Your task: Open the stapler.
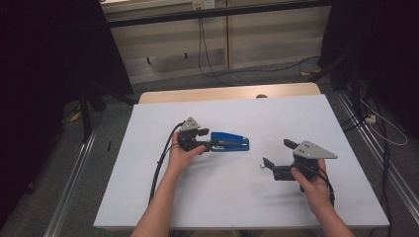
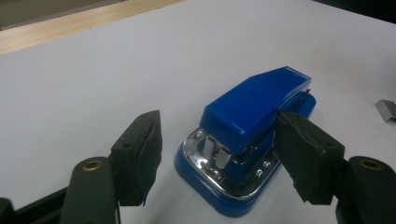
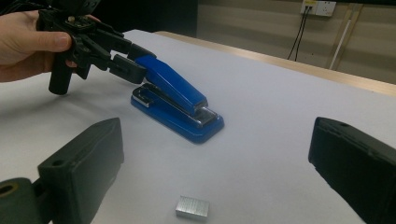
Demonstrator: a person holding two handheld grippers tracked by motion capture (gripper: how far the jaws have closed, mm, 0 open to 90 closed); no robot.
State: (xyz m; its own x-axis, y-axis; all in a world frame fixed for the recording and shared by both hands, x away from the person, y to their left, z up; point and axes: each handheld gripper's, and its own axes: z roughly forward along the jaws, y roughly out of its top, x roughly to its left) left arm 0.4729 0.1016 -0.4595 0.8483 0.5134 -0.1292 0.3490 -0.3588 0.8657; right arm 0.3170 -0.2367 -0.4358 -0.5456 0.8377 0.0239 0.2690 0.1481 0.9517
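Observation:
A blue stapler [image 1: 231,141] lies flat on the white table top [image 1: 222,197], its hinge end toward my left gripper [image 1: 209,140]. In the left gripper view the stapler [image 2: 254,121] sits between the two pads, and my left gripper [image 2: 224,158] is open around that hinge end; the right pad is close against the stapler's side, the left pad stands apart. My right gripper [image 1: 277,153] hovers open to the right of the stapler. From the right gripper view, the stapler [image 3: 175,100] is ahead and a small block of staples [image 3: 192,207] lies below my right gripper [image 3: 215,172].
The block of staples [image 2: 386,108] lies on the table beyond the stapler. A wooden table edge [image 1: 227,93] runs along the back. Cables [image 1: 207,54] hang by the far wall. A hand [image 3: 23,42] holds the left gripper [image 3: 119,58].

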